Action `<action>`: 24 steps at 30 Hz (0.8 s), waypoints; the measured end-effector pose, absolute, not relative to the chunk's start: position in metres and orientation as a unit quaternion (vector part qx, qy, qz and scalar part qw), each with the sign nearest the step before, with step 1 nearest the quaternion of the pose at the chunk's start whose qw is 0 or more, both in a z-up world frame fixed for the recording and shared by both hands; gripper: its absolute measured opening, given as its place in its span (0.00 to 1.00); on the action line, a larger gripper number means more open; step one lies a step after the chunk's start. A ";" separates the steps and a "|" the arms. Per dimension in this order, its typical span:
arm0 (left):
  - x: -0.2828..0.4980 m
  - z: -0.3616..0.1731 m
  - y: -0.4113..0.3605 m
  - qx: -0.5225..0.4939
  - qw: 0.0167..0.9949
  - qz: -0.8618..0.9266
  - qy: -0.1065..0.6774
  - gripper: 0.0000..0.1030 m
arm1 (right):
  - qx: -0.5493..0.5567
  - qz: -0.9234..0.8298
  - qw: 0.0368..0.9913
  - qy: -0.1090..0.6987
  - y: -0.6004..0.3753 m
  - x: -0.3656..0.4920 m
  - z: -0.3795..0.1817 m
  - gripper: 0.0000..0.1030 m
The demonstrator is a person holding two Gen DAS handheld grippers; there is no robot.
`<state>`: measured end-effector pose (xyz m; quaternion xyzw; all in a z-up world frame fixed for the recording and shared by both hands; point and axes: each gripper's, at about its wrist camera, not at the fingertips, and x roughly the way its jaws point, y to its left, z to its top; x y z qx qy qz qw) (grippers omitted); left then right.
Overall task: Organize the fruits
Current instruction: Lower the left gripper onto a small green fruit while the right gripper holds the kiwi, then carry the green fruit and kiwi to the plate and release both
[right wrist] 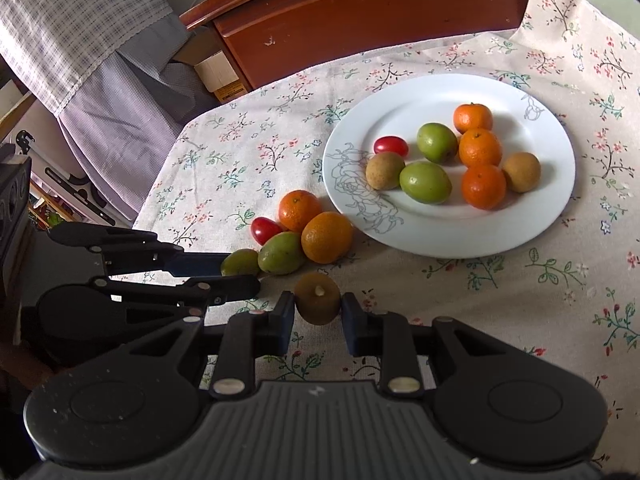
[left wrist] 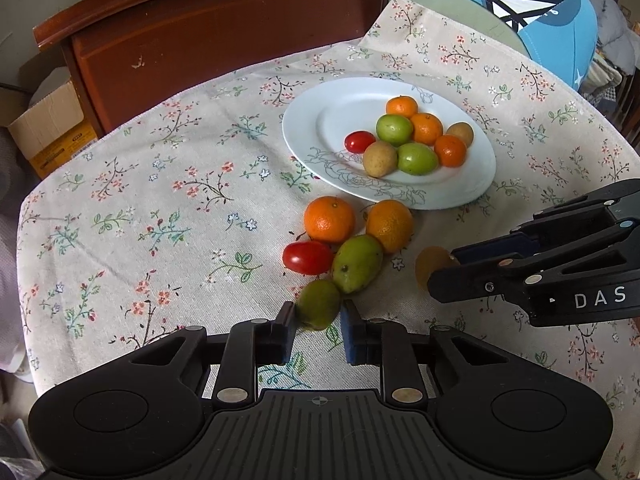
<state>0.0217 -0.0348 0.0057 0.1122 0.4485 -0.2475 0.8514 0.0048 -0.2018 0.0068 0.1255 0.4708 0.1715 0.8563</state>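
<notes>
Both grasps made, transfer pending: my left gripper (left wrist: 318, 314) pinches a green fruit (left wrist: 319, 304) at the loose cluster's near end, my right gripper (right wrist: 318, 306) pinches a brown fruit (right wrist: 317, 297) beside it; next, I judge, lifting both onto the white plate (right wrist: 532, 224).

A plate (right wrist: 552, 216) with eight fruits stands on the worktop (right wrist: 500, 320). Before its left edge lies a cluster of fruits (right wrist: 312, 236); behind the worktop stands a cabinet (right wrist: 360, 20).
</notes>
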 end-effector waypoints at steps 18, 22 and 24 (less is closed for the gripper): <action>0.025 0.051 -0.042 0.070 0.886 -0.245 0.388 0.20 | 0.160 0.162 0.874 0.428 -0.223 0.014 0.035 0.25; 0.032 0.059 -0.048 0.050 0.890 -0.249 0.378 0.20 | 0.170 0.153 0.884 0.409 -0.236 0.021 0.047 0.25; 0.036 0.062 -0.052 0.042 0.892 -0.252 0.373 0.20 | 0.173 0.148 0.888 0.399 -0.242 0.025 0.053 0.25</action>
